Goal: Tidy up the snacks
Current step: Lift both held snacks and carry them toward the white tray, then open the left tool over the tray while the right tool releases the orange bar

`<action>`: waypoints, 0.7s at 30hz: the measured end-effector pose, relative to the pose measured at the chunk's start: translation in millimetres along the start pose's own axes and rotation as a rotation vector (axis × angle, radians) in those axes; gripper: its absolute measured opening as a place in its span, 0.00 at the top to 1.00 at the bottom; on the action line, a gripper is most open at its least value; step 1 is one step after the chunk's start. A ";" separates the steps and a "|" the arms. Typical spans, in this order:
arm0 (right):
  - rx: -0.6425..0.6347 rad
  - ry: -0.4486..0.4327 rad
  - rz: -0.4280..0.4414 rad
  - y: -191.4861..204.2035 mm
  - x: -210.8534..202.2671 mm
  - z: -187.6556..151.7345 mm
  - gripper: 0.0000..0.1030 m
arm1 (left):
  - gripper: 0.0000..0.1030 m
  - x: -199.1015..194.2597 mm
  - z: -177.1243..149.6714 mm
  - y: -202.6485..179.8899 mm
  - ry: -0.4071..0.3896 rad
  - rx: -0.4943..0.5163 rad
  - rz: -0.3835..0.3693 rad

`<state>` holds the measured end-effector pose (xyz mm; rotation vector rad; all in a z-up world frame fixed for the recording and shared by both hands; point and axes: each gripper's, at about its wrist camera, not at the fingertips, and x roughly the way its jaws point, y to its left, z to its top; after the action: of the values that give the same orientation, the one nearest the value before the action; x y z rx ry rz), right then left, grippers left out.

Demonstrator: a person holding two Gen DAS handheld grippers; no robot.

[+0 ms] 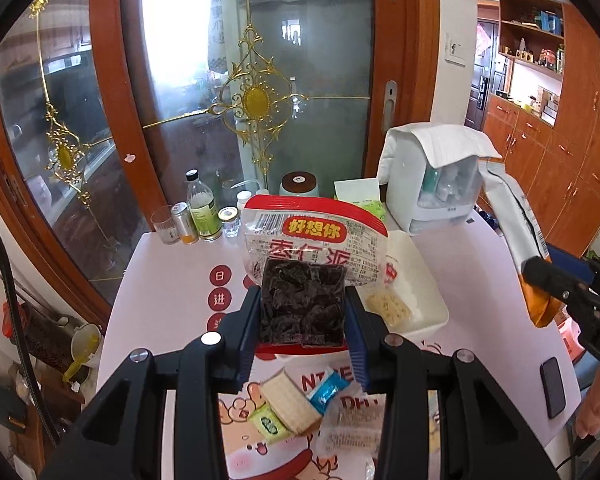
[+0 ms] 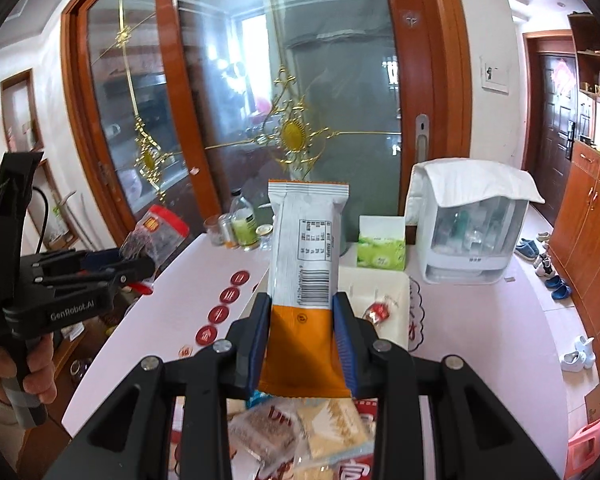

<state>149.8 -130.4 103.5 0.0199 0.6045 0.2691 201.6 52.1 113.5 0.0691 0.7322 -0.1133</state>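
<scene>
The red date snack packet (image 1: 314, 248) is held upright between the blue pads of the left gripper (image 1: 303, 312), which is closed on its dark lower part; the packet is lifted above the table, and its red top edge stands well ahead of the fingertips. In the same way, the right gripper (image 2: 302, 332) is closed on the orange and white snack bar (image 2: 306, 264), which stands upright between its pads, white end up and orange end down toward the wrist.

Just ahead of both grippers, and below the held packets, lies the white tray (image 1: 428, 312) on the pink table (image 1: 168, 280). In it I see a pale cracker packet (image 1: 388, 306) and a small red wrapped candy (image 2: 380, 311). Under the grippers, close to the person, loose snacks (image 1: 300, 404) lie in a heap: a wafer, a blue piece, a green piece and some clear wrappers.

I judge that the step in hand is the carrying of two picked snacks toward the tray. The next move calls for bringing each packet forward over a free part of the tray, lowering it, and then opening the pads. The tall bar may tip over the rim, so laying it flat seems safer. Farther ahead stand the bottles (image 1: 202, 212), a tissue box (image 2: 382, 252) and a white storage box (image 2: 468, 236), which should be avoided.
</scene>
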 end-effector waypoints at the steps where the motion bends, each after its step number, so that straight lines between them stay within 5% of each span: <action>1: 0.006 -0.002 -0.007 -1.3 3.6 5.4 0.69 | 0.63 4.3 4.6 0.7 -0.001 0.002 0.001; 10: 0.060 0.004 -0.053 -19.2 48.4 38.0 0.69 | 0.63 80.3 33.1 -1.4 0.078 0.010 -0.008; 21: 0.136 0.094 -0.084 -42.9 131.2 37.3 0.69 | 0.63 198.3 24.6 -9.1 0.227 -0.028 -0.051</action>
<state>284.8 -136.0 56.8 0.1133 0.7142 0.1475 363.1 24.8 -1.3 0.0363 0.9623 -0.1455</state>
